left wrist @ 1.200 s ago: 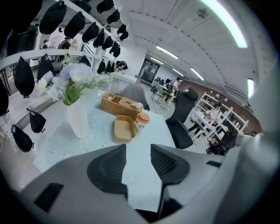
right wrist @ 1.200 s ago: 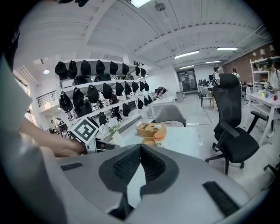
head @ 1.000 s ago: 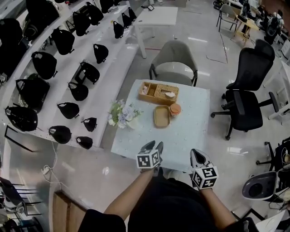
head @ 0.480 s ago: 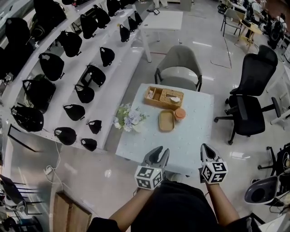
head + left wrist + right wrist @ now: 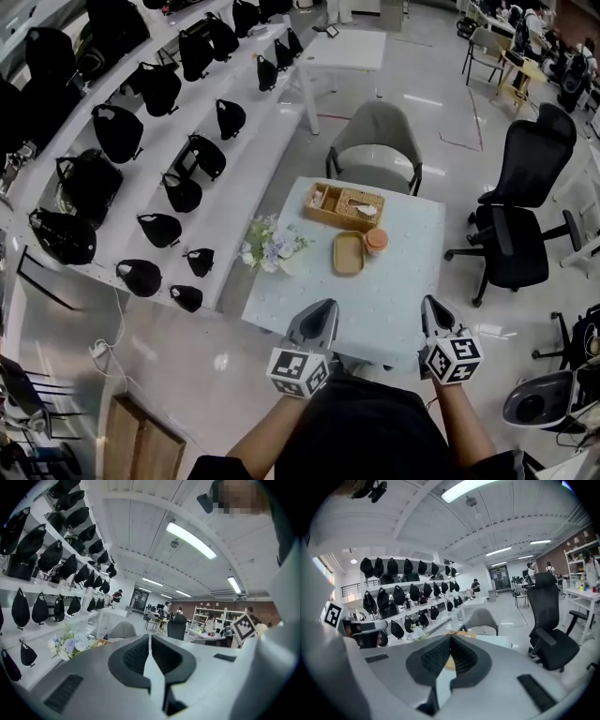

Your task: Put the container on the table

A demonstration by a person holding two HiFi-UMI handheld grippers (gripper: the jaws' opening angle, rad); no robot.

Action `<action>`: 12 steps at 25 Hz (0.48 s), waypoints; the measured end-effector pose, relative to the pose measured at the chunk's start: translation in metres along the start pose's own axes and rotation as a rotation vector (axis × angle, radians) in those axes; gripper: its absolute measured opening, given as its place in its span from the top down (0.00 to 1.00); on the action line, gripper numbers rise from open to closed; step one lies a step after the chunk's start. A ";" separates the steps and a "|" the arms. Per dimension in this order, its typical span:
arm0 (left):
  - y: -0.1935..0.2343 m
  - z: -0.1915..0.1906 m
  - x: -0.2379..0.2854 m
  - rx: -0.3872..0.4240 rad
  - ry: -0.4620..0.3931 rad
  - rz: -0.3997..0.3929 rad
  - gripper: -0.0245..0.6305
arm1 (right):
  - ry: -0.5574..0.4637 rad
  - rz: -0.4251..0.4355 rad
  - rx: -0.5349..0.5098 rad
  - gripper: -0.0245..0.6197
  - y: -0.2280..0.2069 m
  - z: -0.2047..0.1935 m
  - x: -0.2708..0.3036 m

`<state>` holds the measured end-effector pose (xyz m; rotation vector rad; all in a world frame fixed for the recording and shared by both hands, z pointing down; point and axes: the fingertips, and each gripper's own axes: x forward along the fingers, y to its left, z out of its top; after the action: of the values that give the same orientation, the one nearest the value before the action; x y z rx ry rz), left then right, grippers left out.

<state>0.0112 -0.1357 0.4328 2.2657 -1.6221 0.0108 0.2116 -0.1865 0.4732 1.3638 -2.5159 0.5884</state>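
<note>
A white table [image 5: 394, 300] bears a tan oblong container [image 5: 348, 253], a small orange-lidded jar [image 5: 377, 240] beside it and a wicker basket [image 5: 345, 206] behind them. My left gripper [image 5: 317, 319] hovers at the table's near edge, well short of the container. Its jaws are closing and meet at the tips [image 5: 150, 637] with nothing between them. My right gripper [image 5: 433, 309] hangs over the near right edge, jaws together [image 5: 451, 639] and empty. Both point across the table.
A bunch of pale flowers [image 5: 272, 248] stands at the table's left edge. A grey chair [image 5: 377, 141] is behind the table, a black office chair [image 5: 520, 216] to its right. Shelves of black bags [image 5: 141, 141] run along the left.
Both grippers have risen at the table's near edge, the left one more. The left jaws, open before, have come together on nothing.
</note>
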 end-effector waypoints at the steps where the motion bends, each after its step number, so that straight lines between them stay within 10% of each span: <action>1: 0.000 0.001 -0.001 0.007 -0.001 0.009 0.93 | -0.018 0.004 0.003 0.96 0.001 0.005 -0.002; 12: 0.002 -0.002 -0.003 0.002 0.012 0.062 0.94 | -0.087 -0.009 -0.121 0.96 0.006 0.025 -0.019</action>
<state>0.0087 -0.1327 0.4342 2.2121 -1.6863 0.0417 0.2170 -0.1809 0.4427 1.3839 -2.5655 0.3762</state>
